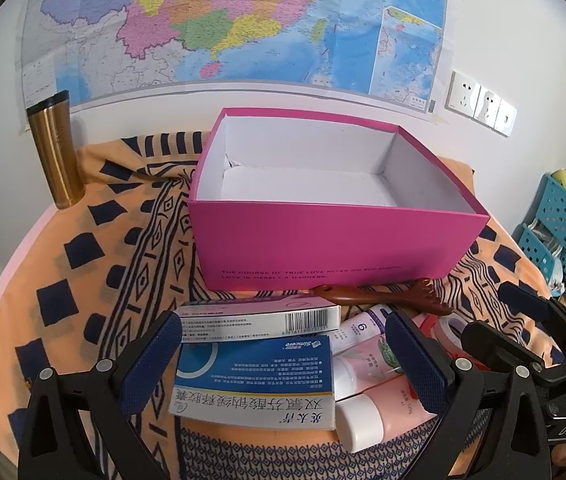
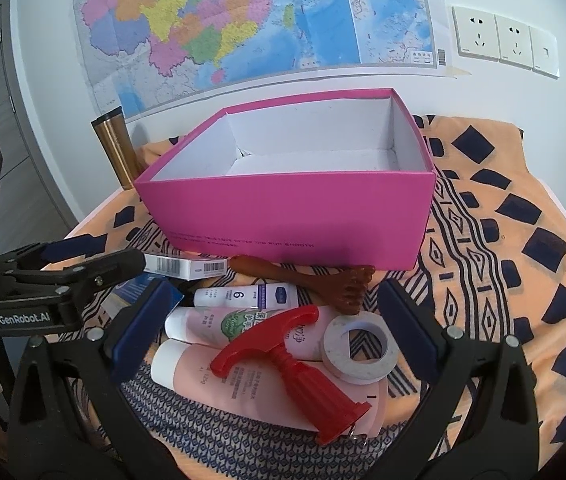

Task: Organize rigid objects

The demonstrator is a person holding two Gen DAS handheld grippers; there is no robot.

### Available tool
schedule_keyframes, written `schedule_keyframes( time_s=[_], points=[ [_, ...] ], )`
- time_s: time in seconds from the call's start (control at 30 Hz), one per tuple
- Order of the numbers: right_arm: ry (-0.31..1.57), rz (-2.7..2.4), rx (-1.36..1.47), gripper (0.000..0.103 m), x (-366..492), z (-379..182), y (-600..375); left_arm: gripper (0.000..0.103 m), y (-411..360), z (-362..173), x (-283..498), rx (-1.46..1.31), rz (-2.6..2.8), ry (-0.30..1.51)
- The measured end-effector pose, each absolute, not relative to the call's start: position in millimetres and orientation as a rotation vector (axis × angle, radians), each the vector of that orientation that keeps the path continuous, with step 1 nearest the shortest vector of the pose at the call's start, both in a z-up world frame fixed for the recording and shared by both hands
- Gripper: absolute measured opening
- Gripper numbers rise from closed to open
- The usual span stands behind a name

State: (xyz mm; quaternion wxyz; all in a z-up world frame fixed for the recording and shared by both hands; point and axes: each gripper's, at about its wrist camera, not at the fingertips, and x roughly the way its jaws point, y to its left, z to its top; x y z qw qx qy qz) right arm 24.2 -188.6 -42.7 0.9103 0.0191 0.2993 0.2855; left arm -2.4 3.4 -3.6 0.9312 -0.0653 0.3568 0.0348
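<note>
one pink box [image 1: 335, 240], white inside, open top.

The open box [image 1: 335, 240] sits on the desk cloth [image 1: 83, 264]; the tumbler [image 1: 56, 148] stands behind it, to the left. In front — 2 cartons [image 1: 259, 376] left, 3 tubes [image 2: 243, 336] centre, tape ring [image 2: 359, 348] right. The plunger tool [image 2: 295, 368] lies on the tubes.

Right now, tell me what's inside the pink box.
The pink box shows only bare white walls and floor; nothing in it. Its near wall hides the front strip of floor.
</note>
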Motion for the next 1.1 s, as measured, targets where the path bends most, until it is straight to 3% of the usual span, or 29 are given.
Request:
schedule_keyframes(
  time_s=[1.1],
  points=[
    [0.625,0.617,0.065,0.103,26.4,-42.5,-186.6,0.103,2.8,-3.9,-1.8,-0.135,0.073,0.727]
  ],
)
